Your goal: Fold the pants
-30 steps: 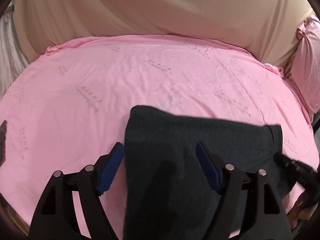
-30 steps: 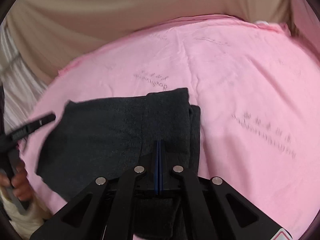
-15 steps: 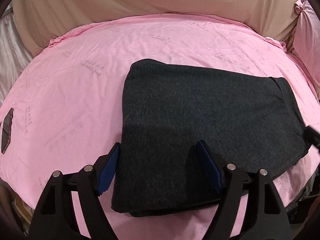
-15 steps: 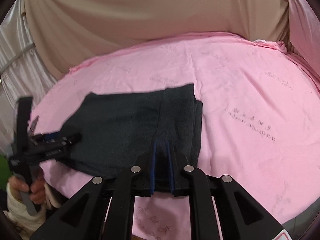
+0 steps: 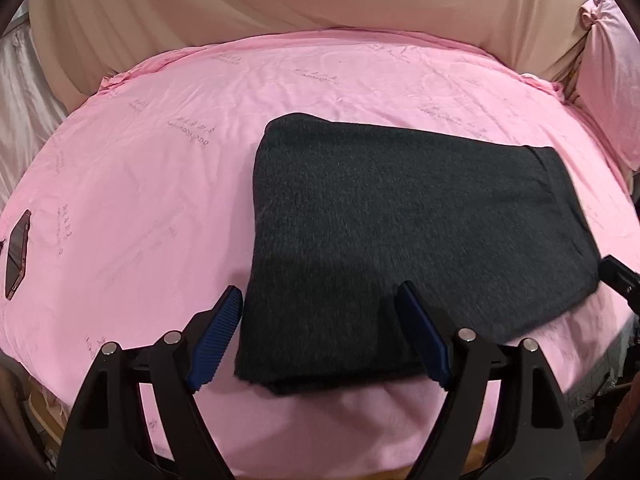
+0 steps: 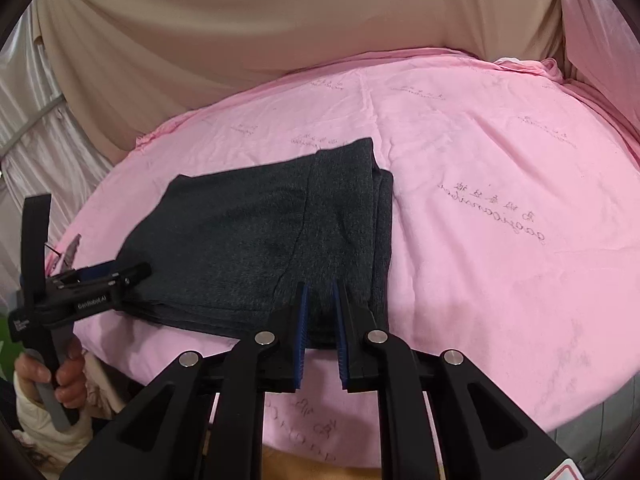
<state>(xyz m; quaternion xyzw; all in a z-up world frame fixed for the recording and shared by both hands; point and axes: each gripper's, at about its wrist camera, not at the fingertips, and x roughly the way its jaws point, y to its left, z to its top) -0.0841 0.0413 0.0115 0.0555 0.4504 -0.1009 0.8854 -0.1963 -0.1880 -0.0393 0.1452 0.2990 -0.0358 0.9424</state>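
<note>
Left gripper (image 5: 318, 336) jaws spread and opening over the near-left corner of the folded dark pants (image 5: 416, 248), right gripper (image 6: 320, 320) jaws narrowly parted and opening at the near-right edge, pants flat near the pink sheet (image 5: 152, 208) front edge.

One folded pair of dark pants (image 5: 420, 236) is seen at the centre of the frame. One pink sheet (image 5: 152, 208) is spread beneath. Two hand-held grippers are counted: the left hand-held gripper (image 5: 320, 340) and the right hand-held gripper (image 6: 320, 332). One small dark object (image 5: 18, 252) is seen at the left edge.
</note>
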